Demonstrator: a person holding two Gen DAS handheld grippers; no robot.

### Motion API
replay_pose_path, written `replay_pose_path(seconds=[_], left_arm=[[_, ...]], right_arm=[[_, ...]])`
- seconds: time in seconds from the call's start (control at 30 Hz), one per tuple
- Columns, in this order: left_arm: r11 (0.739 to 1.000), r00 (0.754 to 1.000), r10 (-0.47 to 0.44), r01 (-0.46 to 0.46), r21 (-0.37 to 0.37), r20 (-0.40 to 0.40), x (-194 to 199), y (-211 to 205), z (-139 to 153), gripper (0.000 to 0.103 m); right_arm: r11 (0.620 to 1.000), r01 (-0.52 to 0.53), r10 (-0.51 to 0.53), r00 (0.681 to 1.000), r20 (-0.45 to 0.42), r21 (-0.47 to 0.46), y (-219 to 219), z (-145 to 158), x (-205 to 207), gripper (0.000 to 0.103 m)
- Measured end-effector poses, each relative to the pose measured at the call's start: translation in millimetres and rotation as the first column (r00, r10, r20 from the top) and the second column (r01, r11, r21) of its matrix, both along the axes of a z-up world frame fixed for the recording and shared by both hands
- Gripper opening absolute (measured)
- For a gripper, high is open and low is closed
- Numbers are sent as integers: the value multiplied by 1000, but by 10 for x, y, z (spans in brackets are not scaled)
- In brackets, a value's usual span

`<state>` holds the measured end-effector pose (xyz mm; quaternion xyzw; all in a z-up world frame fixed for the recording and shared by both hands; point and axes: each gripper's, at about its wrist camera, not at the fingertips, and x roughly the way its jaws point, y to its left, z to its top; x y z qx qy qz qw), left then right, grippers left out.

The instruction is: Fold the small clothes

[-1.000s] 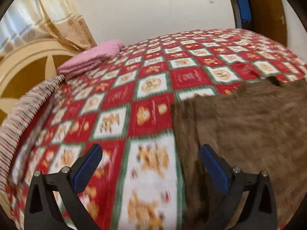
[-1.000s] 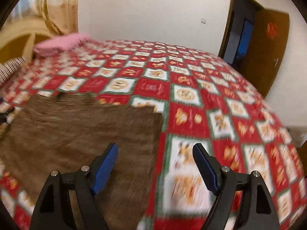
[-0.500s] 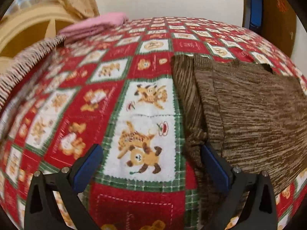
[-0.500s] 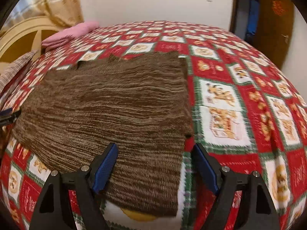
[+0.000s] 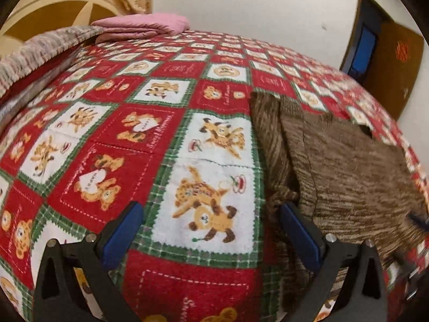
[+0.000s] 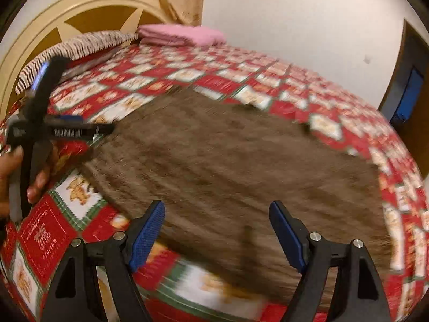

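Observation:
A brown knitted garment (image 5: 348,174) lies flat on the red and white teddy-bear bedspread (image 5: 139,139), its left sleeve folded in along the side. My left gripper (image 5: 211,222) is open just above the bedspread, with its right fingertip (image 5: 292,214) against the garment's left edge by the sleeve. In the right wrist view the garment (image 6: 228,155) looks blurred and fills the middle. My right gripper (image 6: 215,212) stands open over its near hem, nothing between the pads. The left gripper (image 6: 80,96), held by a hand (image 6: 16,177), shows at that view's left.
A folded pink cloth (image 6: 182,36) and a striped pillow (image 6: 80,45) lie at the head of the bed against a cream headboard (image 6: 88,8). A brown door (image 5: 388,61) stands open at the far right. White wall runs behind the bed.
My right gripper has swung left across the garment, from its right edge to its near hem. My left gripper has dropped slightly and rolled, staying at the garment's left edge. Both remain open.

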<state>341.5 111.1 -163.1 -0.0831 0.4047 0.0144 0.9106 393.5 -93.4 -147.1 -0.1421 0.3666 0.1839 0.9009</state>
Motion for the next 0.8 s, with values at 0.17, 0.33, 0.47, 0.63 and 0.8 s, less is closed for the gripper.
replay_pose_path(seconds=[0.17,0.33,0.47,0.63,0.8], left_arm=[[998,1000,6,-5,-59,19,-10,70,1,103],[995,999,12,-9,-96,38,-38,126,8,103],[995,999,21,-17,-97,35,-35,137,3,103],[997,999,23,-20,-72,30,-33,108,3,103],[998,999,22,-21,-60,30,-32,93,-2,103]], right_arm=[[999,40,-37,994,-98,29,114,-189,-18,81],[998,33,-30,998,-61,49,191,-91,-67,81],[987,41,-29,996,-82,157,342,28,131,81],[994,-13,29,989,-145,106,748,-222,226,82],[995,-30,42,992,-122,98,826,-228,112,82]])
